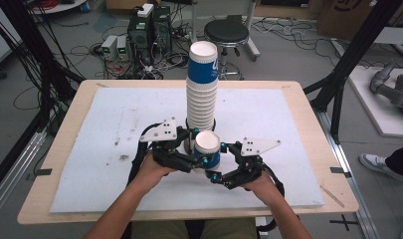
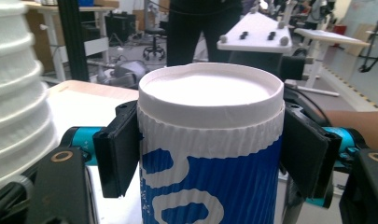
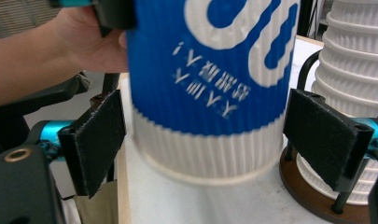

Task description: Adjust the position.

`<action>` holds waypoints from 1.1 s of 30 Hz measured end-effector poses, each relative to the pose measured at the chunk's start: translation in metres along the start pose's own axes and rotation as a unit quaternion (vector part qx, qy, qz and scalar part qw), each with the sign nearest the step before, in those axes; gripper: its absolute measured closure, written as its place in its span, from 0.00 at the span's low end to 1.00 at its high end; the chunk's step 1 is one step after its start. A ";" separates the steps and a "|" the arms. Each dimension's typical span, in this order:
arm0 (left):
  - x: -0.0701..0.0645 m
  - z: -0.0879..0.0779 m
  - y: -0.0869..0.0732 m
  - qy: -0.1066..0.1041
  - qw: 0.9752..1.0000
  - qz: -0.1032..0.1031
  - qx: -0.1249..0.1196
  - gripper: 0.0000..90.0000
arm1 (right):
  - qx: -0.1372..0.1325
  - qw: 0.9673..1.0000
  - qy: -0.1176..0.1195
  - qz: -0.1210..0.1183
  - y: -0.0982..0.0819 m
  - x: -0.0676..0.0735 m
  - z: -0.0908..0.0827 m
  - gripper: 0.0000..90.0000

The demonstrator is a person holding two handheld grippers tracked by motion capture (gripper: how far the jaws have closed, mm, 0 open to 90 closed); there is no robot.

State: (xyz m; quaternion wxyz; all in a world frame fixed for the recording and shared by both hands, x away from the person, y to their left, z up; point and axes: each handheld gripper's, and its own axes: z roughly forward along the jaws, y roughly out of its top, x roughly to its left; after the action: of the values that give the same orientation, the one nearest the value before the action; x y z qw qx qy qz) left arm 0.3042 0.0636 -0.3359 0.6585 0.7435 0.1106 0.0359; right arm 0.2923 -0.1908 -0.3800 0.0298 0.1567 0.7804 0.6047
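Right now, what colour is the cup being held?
Blue with white swirls and a white ribbed rim; the cup shows best in the left gripper view.

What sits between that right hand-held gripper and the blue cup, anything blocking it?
Nothing visible blocks it. The right hand-held gripper has its jaws open on either side of the cup's white lower part, with clear gaps. The left hand-held gripper is clamped on the cup near its rim. The stack of cups stands just behind.
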 end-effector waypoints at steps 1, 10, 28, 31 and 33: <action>-0.001 0.001 0.000 -0.003 1.000 -0.004 -0.004 0.31 | 0.001 1.000 0.002 0.000 0.000 0.000 0.001 0.15; 0.000 0.001 -0.002 -0.012 1.000 -0.008 0.002 0.32 | 0.010 1.000 0.017 -0.006 0.002 -0.002 -0.002 0.27; 0.004 -0.005 0.014 -0.025 0.995 -0.004 0.101 0.15 | 0.155 0.985 0.013 -0.078 0.035 0.001 -0.004 0.29; 0.005 -0.003 0.013 -0.037 0.993 -0.008 0.114 0.16 | 0.162 0.983 0.022 -0.087 0.040 0.003 -0.002 0.29; 0.004 -0.002 0.012 -0.046 0.992 -0.007 0.117 0.18 | 0.169 0.981 0.025 -0.093 0.040 0.005 -0.001 0.29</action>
State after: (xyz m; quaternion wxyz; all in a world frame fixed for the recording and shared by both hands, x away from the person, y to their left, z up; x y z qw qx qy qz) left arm 0.3091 0.0654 -0.3243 0.5713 0.8158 0.0891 -0.0158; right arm 0.2957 -0.1812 -0.3405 0.0389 0.0711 0.8829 0.4625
